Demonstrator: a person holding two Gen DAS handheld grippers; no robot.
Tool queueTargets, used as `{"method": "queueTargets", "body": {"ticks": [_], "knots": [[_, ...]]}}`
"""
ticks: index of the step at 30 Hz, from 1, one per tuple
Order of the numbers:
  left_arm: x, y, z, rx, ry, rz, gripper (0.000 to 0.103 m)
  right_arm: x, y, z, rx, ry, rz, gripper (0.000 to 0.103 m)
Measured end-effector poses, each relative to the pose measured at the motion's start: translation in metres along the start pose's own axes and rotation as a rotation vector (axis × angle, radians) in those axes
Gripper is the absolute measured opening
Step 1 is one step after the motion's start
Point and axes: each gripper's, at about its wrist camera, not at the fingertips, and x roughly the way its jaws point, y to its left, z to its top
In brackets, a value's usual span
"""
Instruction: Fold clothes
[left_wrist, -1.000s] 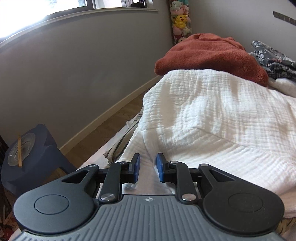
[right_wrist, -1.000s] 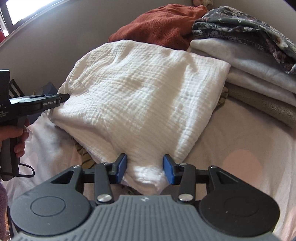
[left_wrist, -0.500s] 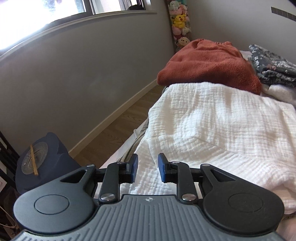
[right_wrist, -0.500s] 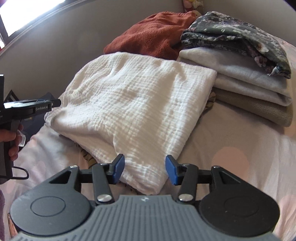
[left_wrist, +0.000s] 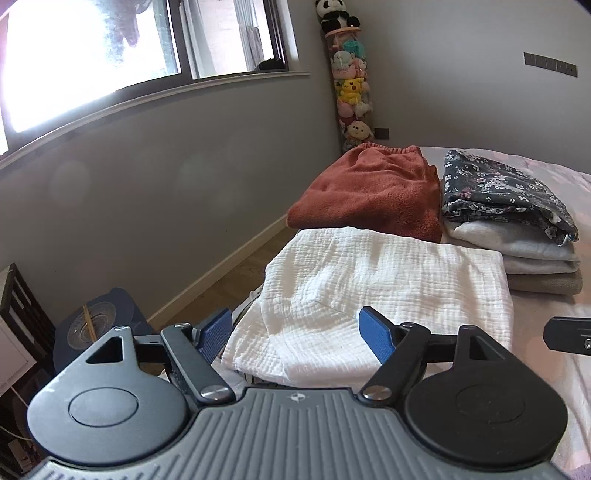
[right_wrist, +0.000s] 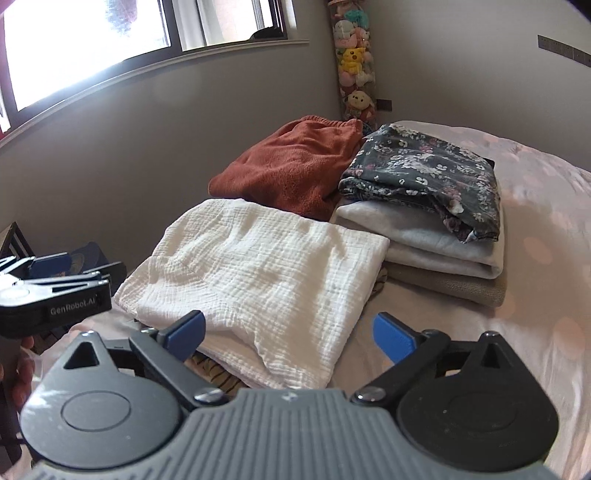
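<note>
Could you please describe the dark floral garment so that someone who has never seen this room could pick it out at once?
Start at the bed, near the corner with the column of plush toys. A stack of folded clothes sits there, right of the rust-red towel. The dark floral garment tops that stack, the only patterned piece above plain pale layers.

We see bare bed sheet (right_wrist: 524, 295) to the right of the folded white cloth (right_wrist: 258, 269), giving open passage. Behind the cloth, the rust towel (right_wrist: 291, 166) and the stack under the floral garment (right_wrist: 424, 173) block the way. The wall (left_wrist: 147, 192) closes the left.
</note>
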Motion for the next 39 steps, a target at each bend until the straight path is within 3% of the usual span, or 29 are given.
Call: {"method": "queueTargets", "body": {"ticks": [12, 22, 39], "knots": [[-0.033, -0.008, -0.054, -0.092, 0.124, -0.009, 0.075, -0.032, 0.004, -0.052, 0.096, 0.004, -0.025, 0.099], [-0.061, -0.021, -0.087, -0.094, 0.171, 0.0, 0.075, -0.053, 0.011, -0.095, 0.044, -0.067, -0.087, 0.1], [-0.061, -0.038, -0.098, -0.082, 0.199, 0.018, 0.075, -0.046, 0.007, -0.102, 0.078, -0.047, -0.028, 0.1]]}}
